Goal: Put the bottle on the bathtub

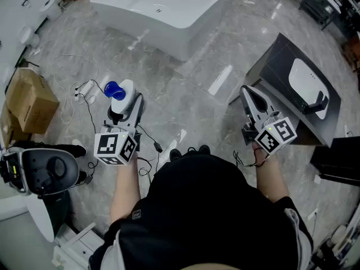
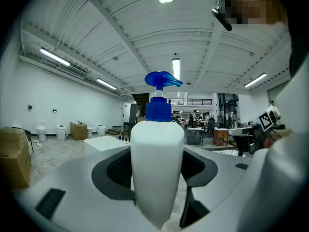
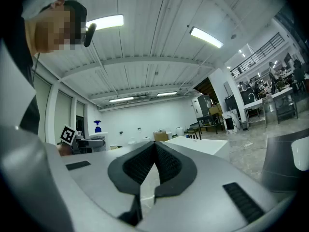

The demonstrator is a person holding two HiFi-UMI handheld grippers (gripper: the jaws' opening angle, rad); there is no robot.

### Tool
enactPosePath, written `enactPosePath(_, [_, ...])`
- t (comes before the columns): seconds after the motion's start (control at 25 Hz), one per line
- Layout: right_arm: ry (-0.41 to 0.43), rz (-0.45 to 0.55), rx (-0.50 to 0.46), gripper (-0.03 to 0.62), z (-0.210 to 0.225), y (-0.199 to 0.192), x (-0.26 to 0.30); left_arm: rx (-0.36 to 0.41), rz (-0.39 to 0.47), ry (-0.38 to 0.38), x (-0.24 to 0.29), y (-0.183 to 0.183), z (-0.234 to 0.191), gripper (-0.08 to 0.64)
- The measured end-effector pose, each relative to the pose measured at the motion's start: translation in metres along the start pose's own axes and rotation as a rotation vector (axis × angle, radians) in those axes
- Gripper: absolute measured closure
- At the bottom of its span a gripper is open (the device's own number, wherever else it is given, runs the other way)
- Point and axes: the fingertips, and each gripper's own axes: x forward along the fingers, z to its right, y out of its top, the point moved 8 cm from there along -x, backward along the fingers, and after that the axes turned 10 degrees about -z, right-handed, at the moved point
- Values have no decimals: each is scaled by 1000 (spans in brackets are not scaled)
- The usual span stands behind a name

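A white pump bottle (image 2: 157,166) with a blue pump head (image 2: 161,81) stands upright between the jaws of my left gripper (image 2: 157,178), which is shut on its body. In the head view the bottle (image 1: 121,91) sticks out of the left gripper (image 1: 125,108) at the left, over the floor. The white bathtub (image 1: 160,10) stands ahead on the floor, well away from the bottle. It also shows far off as the bathtub (image 2: 104,143) and the bathtub (image 3: 200,145). My right gripper (image 1: 251,99) is at the right, shut with nothing in it, its tips (image 3: 155,151) touching.
A dark vanity with a white basin (image 1: 307,83) stands right of the right gripper. A cardboard box (image 1: 28,101) and a dark machine (image 1: 42,170) sit at the left. Cables (image 1: 84,94) lie on the marble floor below the left gripper.
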Motion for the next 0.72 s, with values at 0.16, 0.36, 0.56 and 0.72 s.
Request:
enactPosePath(0.16, [-1, 3, -4, 565, 4, 3, -1, 9, -9, -14, 3, -1, 8, 288])
enactPosePath(0.36, [13, 3, -2, 565, 8, 3, 1, 0, -13, -17, 6, -3, 16, 288])
enactPosePath(0.56, [19, 7, 12, 565, 15, 1, -4, -3, -16, -1, 5, -4, 23, 288])
enactPosePath(0.72, [47, 22, 4, 565, 22, 2, -16, -7, -11, 9, 6, -3, 37, 288])
